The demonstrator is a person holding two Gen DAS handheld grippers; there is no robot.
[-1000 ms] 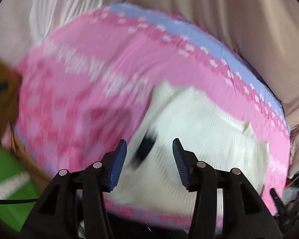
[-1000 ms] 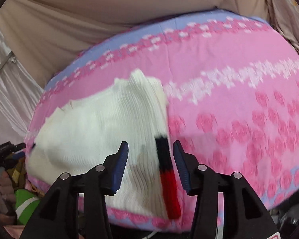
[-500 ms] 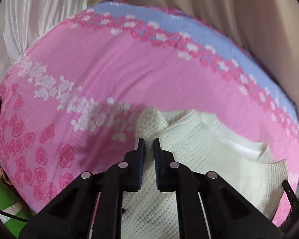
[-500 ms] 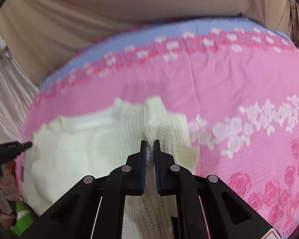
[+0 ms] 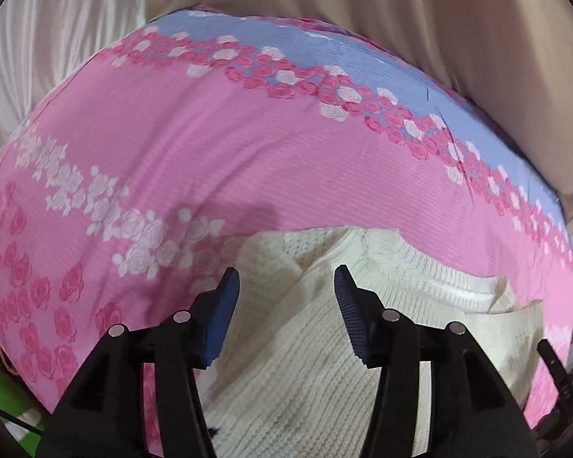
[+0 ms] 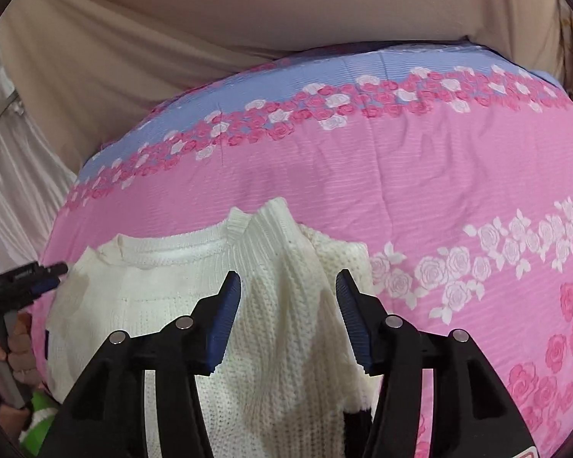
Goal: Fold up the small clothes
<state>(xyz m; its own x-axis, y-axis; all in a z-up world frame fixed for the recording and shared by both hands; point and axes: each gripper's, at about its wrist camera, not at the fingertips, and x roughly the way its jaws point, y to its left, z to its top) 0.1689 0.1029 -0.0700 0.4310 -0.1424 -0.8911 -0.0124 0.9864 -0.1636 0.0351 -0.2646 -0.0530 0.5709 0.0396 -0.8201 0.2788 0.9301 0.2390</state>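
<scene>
One cream knitted sweater [image 6: 271, 305] on a pink floral bedspread [image 6: 420, 175]

It lies at the bedspread's near edge, ribbed collar toward the far side, long axis running left-right (sleeves folded inward). Two hand-held grippers hover above: the left hand-held gripper [image 5: 286, 286] and right hand-held gripper [image 6: 288, 290], jaws opening, pads off the knit beneath.

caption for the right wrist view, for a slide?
Right claw, jaws opening, poised over a folded cream knit sweater on a pink rose-print cloth.
</scene>
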